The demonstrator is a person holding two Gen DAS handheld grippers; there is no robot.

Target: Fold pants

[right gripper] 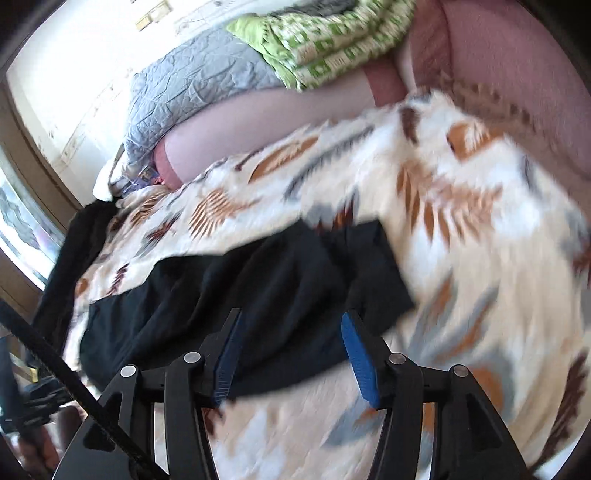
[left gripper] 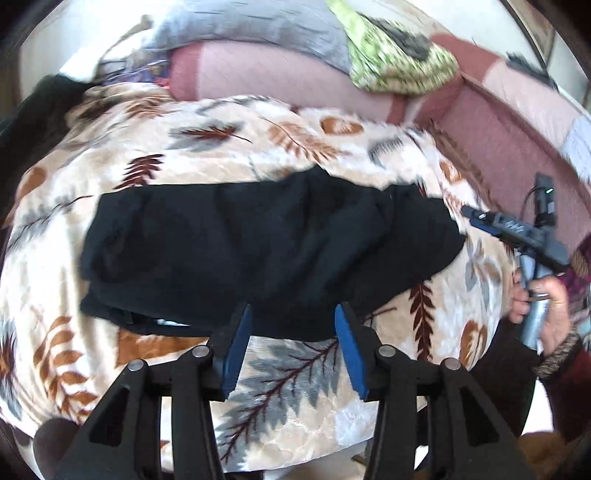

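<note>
Black pants lie folded in a wide bundle on a cream feather-print blanket. My left gripper is open and empty, its blue pads at the pants' near edge. My right gripper is open and empty, just above the near edge of the pants. In the left wrist view the right gripper is held in a hand at the right, beside the pants' right end. The right wrist view is blurred.
The blanket covers a pink sofa with a grey quilt and a green patterned cloth on its back. A dark garment lies at the far left. A window is at the left.
</note>
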